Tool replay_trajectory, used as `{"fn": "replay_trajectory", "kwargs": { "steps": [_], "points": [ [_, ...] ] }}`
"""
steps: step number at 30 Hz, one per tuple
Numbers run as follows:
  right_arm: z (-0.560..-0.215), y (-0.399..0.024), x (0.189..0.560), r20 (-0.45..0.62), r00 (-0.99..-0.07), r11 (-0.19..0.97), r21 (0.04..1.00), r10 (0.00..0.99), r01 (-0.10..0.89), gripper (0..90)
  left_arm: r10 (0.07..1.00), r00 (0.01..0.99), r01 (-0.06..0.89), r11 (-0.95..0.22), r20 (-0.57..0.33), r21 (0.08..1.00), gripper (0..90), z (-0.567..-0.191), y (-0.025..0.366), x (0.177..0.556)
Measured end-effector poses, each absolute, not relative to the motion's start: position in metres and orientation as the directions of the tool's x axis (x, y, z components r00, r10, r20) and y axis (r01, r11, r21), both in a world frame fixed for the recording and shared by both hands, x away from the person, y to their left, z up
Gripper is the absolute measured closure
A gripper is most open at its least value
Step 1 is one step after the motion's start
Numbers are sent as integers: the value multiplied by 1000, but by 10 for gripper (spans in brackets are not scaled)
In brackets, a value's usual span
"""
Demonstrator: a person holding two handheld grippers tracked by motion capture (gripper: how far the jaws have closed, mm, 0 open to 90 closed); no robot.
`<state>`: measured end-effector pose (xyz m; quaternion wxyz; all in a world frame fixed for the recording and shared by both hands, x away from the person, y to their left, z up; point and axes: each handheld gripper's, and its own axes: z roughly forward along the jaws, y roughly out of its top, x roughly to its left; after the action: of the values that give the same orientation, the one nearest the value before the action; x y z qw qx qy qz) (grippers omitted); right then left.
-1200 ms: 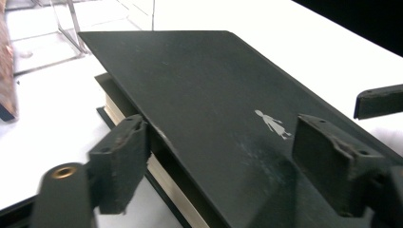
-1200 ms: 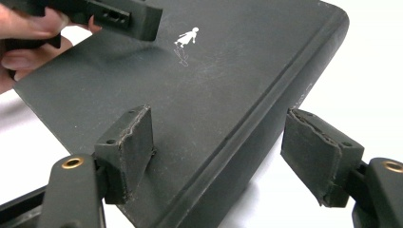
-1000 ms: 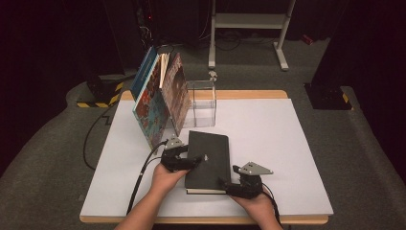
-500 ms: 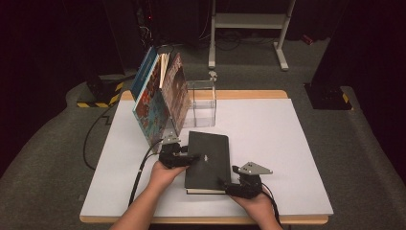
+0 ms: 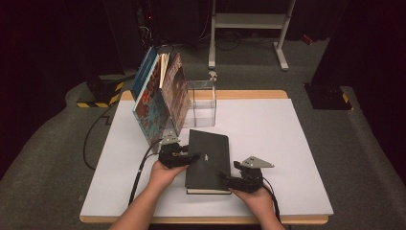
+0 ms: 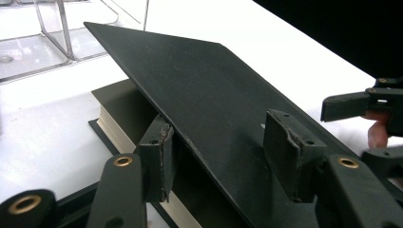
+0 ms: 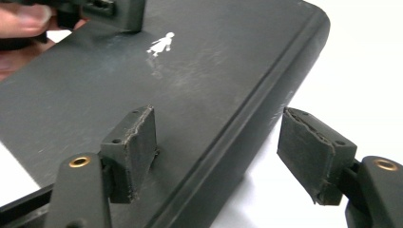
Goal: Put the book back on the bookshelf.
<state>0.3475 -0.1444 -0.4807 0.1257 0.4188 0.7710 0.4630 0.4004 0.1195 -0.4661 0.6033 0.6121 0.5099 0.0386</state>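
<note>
my left tool, jaws just closing, straddles the lifted cover of the black book; my right tool brackets its spine, pads apart.

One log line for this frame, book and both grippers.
black book flat on table, cover lifted | left gripper closing around cover edge, fingers apart | right gripper open, straddling spine

light: bright on table | surroundings: dark | close views: soft

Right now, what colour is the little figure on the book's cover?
White, a small figure on the black book. The right gripper view shows it best.
</note>
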Motion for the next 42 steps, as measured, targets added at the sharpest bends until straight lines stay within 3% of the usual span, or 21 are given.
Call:
{"fn": "replay_trajectory", "kwargs": {
  "steps": [16, 42],
  "points": [
    [-476, -130, 383, 176, -617, 227, 824, 767, 519, 342, 667, 480, 578, 248, -570, 777, 464, -466, 121, 400],
    [-483, -131, 375, 192, -617, 201, 837, 763, 508, 304, 675, 451, 597, 257, -583, 760, 412, -471, 117, 405]
  ]
}}
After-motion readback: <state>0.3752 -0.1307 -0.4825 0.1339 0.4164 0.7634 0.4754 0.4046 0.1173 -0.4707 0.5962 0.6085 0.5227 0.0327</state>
